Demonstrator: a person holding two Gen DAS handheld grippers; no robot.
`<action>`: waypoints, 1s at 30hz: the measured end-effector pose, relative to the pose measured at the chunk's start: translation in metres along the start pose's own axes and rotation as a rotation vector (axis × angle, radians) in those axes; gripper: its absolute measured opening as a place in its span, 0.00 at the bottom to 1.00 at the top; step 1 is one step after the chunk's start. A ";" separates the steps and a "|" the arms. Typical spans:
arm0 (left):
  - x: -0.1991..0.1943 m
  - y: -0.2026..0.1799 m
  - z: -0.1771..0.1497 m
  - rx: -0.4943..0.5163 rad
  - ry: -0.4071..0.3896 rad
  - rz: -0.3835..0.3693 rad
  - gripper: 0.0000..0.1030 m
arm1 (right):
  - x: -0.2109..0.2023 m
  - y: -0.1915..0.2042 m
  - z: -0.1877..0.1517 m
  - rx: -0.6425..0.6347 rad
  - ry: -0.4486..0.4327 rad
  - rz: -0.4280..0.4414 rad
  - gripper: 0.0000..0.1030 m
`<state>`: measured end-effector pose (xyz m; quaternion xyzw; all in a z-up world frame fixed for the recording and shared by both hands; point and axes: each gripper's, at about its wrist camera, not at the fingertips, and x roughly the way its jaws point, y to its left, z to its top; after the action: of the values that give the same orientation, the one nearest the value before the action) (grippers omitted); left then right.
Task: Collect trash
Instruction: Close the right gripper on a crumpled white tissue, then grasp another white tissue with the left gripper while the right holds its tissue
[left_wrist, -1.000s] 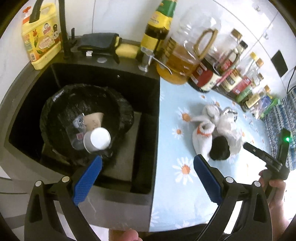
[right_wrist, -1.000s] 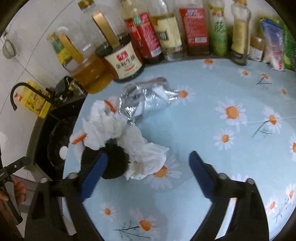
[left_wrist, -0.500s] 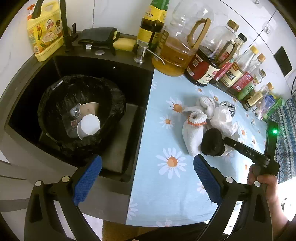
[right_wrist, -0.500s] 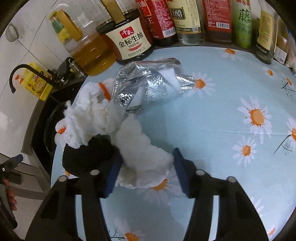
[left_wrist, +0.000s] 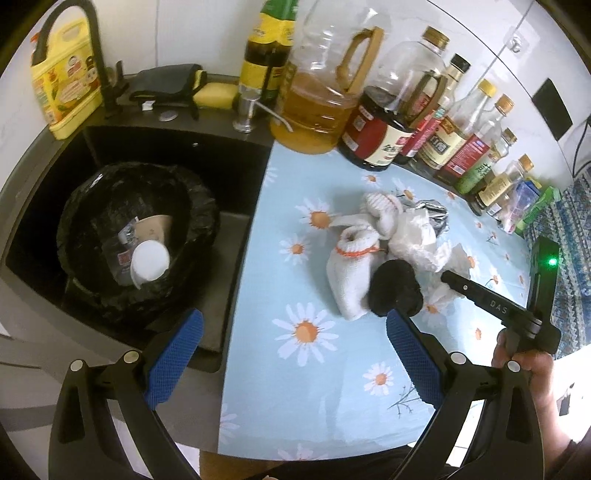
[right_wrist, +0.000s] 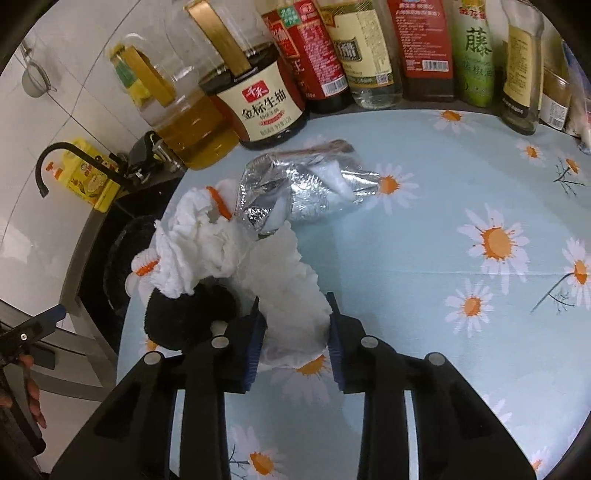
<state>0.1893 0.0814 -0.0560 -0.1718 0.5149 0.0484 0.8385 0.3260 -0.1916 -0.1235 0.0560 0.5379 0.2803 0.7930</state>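
right gripper jaws just closed, blue pads pinching crumpled white tissue on daisy-print tablecloth. Black round object touching tissue's left side, white socks with orange bands behind it, foil wrapper further back. Sauce bottles line the wall

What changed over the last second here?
The right claw moved in on the pile and has just been closing, now pinching the white tissue. The left claw stayed open, drifting from the bin toward the counter. Foil and socks stayed put.
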 end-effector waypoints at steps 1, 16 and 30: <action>0.001 -0.003 0.002 0.007 0.000 -0.005 0.94 | -0.004 -0.002 -0.001 0.003 -0.006 -0.002 0.31; 0.039 -0.090 0.022 0.249 0.102 -0.065 0.94 | -0.061 -0.042 -0.020 0.097 -0.111 0.001 0.31; 0.078 -0.151 0.033 0.366 0.135 -0.085 0.93 | -0.109 -0.081 -0.053 0.143 -0.205 0.039 0.31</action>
<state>0.2924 -0.0564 -0.0757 -0.0412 0.5626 -0.0932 0.8205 0.2810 -0.3259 -0.0875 0.1510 0.4715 0.2495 0.8323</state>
